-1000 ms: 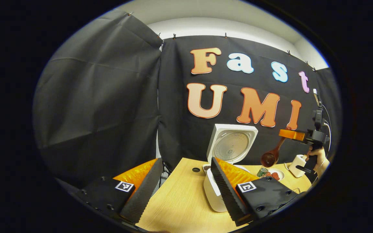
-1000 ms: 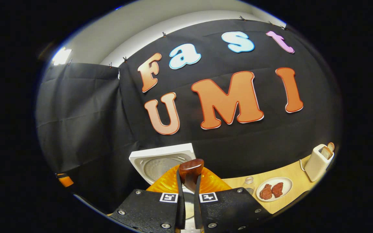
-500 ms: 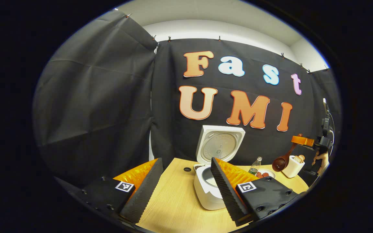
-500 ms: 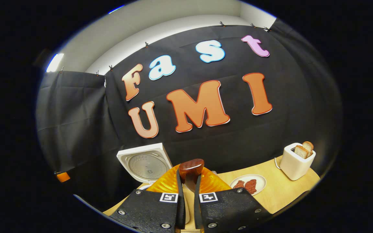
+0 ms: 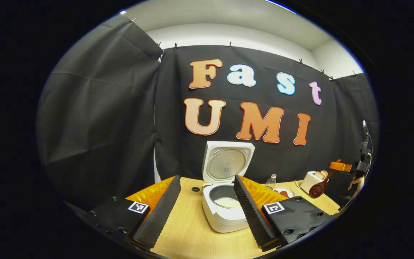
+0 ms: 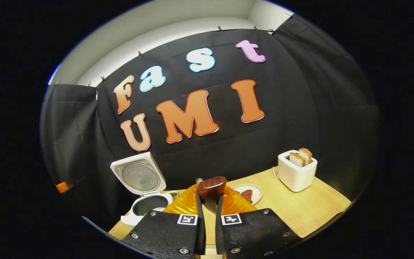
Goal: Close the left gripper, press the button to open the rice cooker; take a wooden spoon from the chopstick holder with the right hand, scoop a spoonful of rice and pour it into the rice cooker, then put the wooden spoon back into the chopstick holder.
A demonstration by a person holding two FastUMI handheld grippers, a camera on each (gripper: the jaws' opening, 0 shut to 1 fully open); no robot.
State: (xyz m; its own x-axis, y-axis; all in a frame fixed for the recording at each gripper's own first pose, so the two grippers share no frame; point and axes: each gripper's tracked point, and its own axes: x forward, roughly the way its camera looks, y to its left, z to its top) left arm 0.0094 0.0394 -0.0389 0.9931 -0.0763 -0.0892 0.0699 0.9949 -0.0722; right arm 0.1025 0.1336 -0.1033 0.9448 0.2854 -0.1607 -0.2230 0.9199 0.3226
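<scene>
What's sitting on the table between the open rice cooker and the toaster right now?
In the left gripper view, a clear bottle and a plate of reddish food stand between the rice cooker and the toaster.

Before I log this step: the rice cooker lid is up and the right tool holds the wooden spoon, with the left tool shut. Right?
Not quite. The left tool is open, as the left gripper view shows. The rice cooker lid is up and the right tool holds the wooden spoon.

plate [image 6: 254,193] btwn rice cooker [image 6: 146,205], toaster [image 6: 296,172]
</scene>
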